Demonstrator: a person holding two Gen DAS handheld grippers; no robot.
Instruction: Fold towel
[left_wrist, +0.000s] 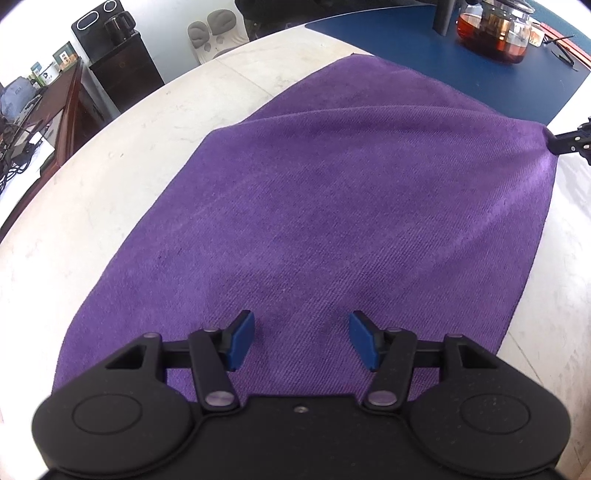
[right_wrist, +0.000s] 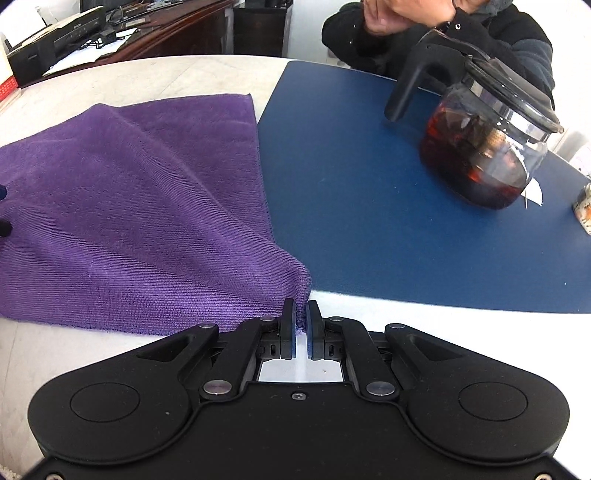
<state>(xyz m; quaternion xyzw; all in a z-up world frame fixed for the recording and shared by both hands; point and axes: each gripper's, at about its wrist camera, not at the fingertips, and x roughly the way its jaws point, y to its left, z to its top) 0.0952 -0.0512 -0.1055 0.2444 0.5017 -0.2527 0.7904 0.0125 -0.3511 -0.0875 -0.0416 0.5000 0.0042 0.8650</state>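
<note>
A corner of the purple towel (right_wrist: 140, 206) is pinched by the right gripper (right_wrist: 302, 317), just beside the blue mat (right_wrist: 369, 206). The left gripper (left_wrist: 302, 341) is held spread above the towel, which is laid on the table (left_wrist: 110, 177) beside that mat.

You are looking at a purple towel (left_wrist: 332, 221), ribbed in texture, lying spread across the pale table (left_wrist: 110, 184). Its far right edge is running along the blue mat (right_wrist: 369, 203). One near corner is lifting off the surface, bunched to a point, with creases fanning out from it across the cloth.
</note>
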